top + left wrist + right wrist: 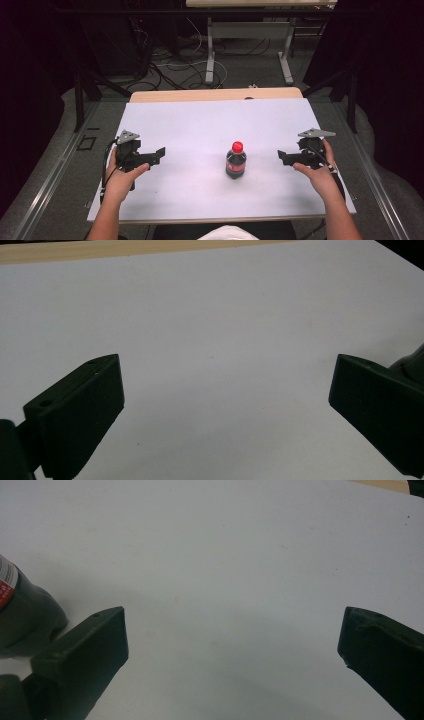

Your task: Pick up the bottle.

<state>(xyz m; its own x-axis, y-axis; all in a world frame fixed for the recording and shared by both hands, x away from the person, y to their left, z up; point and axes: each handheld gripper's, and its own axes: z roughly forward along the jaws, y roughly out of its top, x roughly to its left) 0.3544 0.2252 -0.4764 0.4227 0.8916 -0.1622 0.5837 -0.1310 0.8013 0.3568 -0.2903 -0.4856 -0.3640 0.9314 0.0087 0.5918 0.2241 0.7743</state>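
Observation:
A small dark cola bottle (236, 161) with a red cap stands upright on the white tabletop (200, 125), slightly right of centre. My left gripper (159, 153) is held low at the left, well apart from the bottle, jaws wide open and empty (225, 390). My right gripper (283, 156) is at the right, a short way from the bottle, also open and empty (232, 635). In the right gripper view the bottle's lower body (25, 615) stands just beyond the left jaw, outside the gap.
The white board lies on a wooden table whose far edge (215, 94) shows as a tan strip. Beyond it are table legs and cables on the floor (200, 65). Dark curtains flank both sides.

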